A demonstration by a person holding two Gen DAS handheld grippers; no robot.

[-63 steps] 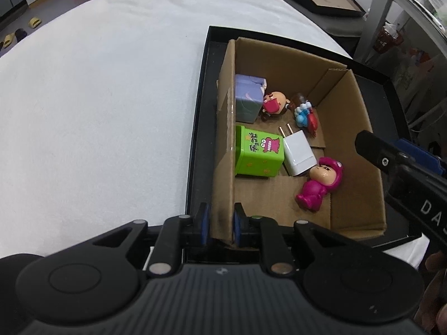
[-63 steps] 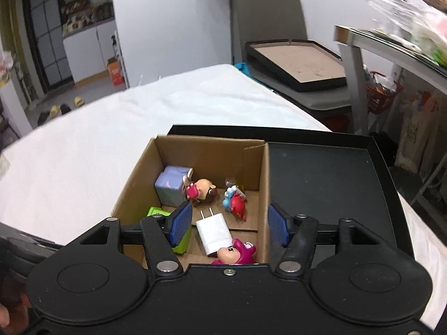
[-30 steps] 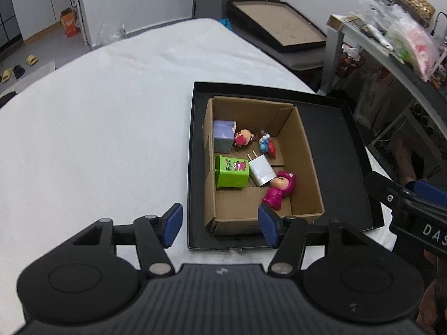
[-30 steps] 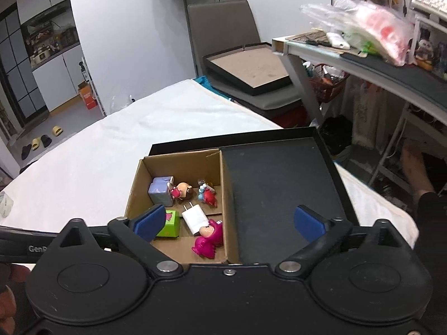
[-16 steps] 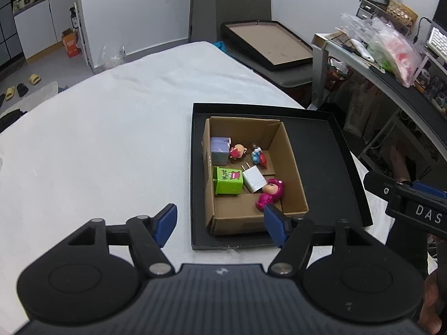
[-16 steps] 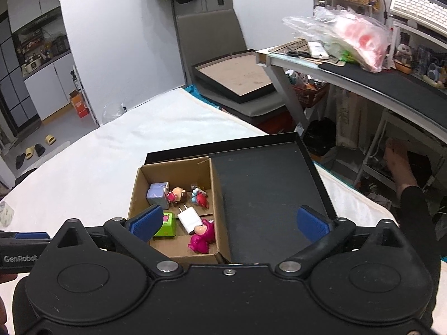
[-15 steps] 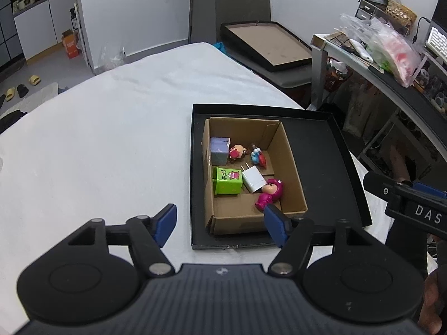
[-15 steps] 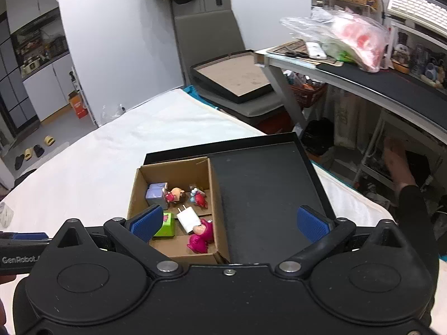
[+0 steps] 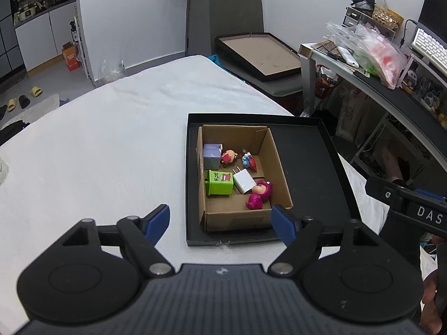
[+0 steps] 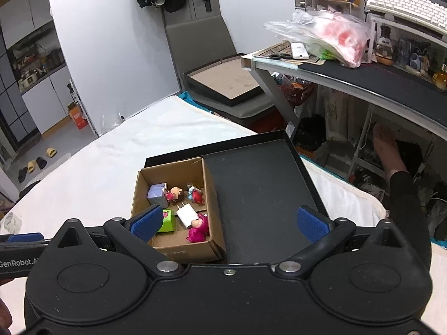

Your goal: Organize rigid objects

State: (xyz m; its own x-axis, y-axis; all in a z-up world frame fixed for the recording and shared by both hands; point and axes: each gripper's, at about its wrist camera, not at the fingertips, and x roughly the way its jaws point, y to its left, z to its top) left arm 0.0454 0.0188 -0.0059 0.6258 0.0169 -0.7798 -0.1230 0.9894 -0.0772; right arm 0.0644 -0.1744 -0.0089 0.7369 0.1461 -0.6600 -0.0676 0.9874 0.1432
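We see our left claw (image 9: 220, 220) spread wide with nothing between its blue pads, held above the near edge of the black tray (image 9: 307, 167); our right claw (image 10: 229, 222) is spread wider still and likewise holds nothing, touching nothing. The cardboard box (image 9: 279, 162) sits in the left part of the tray, against its left wall, and the rest of the tray floor is bare. Inside the box lie a lavender cube (image 9: 211, 155), a small pink-faced figure (image 9: 229, 156), a blue and red figure (image 9: 248, 161), a green cartoon box (image 9: 219, 182), a white charger plug (image 9: 243, 180) and a magenta bear figure (image 9: 258, 195). The tray rests on a white cloth-covered counter (image 9: 106, 145). Beyond it stand a grey chair (image 10: 201, 44) carrying a framed board (image 10: 226, 79), and a cluttered desk (image 10: 363, 81) to the right
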